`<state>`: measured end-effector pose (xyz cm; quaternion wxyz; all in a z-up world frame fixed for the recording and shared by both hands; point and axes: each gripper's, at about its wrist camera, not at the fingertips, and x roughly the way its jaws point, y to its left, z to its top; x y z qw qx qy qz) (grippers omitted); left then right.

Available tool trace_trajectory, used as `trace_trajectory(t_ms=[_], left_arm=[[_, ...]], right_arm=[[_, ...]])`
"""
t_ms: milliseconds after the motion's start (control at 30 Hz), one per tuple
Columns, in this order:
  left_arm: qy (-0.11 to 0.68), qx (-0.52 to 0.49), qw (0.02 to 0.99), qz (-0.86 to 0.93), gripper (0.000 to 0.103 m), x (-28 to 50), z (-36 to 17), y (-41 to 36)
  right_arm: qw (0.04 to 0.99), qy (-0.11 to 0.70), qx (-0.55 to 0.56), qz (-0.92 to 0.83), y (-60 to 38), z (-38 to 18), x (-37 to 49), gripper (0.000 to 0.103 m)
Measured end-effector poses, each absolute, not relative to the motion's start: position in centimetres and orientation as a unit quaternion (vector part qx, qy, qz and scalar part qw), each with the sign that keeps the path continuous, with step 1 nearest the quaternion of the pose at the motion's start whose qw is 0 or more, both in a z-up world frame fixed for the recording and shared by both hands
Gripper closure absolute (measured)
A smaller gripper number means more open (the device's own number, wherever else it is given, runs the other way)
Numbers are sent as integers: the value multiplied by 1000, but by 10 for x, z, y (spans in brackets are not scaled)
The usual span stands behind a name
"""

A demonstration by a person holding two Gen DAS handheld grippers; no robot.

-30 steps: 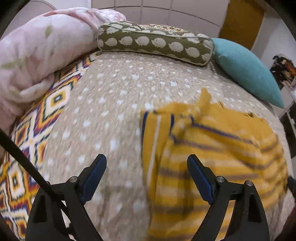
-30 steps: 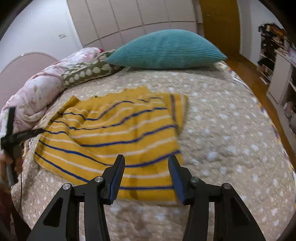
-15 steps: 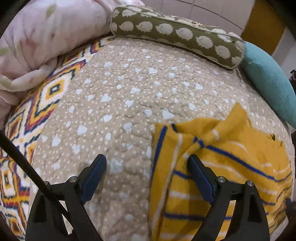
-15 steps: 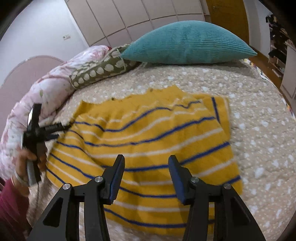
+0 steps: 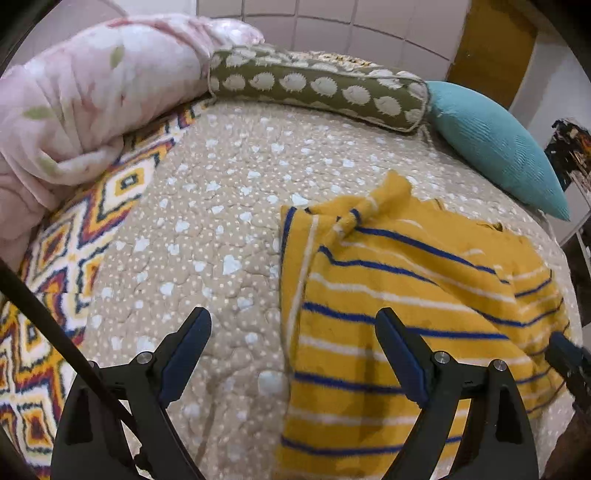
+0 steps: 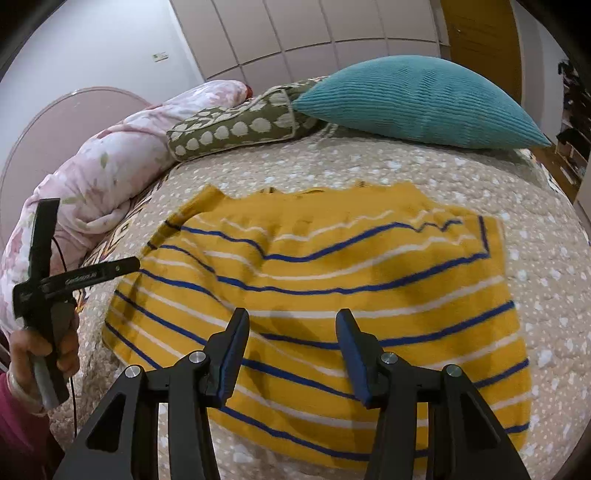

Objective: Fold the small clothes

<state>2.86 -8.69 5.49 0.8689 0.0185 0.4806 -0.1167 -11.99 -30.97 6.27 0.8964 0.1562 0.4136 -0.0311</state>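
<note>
A yellow sweater (image 6: pixel 332 295) with blue and white stripes lies spread flat on the bed (image 6: pixel 535 221), its near part under and ahead of the right gripper (image 6: pixel 291 350), whose jaws stand partly apart and grip nothing. The left gripper (image 5: pixel 291 354) hovers over the sweater's left edge with its jaws wide apart and empty: one finger over bare quilt, the other over the striped cloth. One sleeve lies bunched near the collar.

Home bedroom, quilted bed (image 5: pixel 236 236), teal pillow (image 6: pixel 417 99), wardrobe doors (image 6: pixel 295 33)
</note>
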Motion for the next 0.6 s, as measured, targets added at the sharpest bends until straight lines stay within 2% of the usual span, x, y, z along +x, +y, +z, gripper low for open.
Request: trace_trajectory(t_ms=[600], left_arm=[[471,47,871,-134,14,-13,52,-95]], right_arm=[[898,415,144,-25,-296,58,-114,50]])
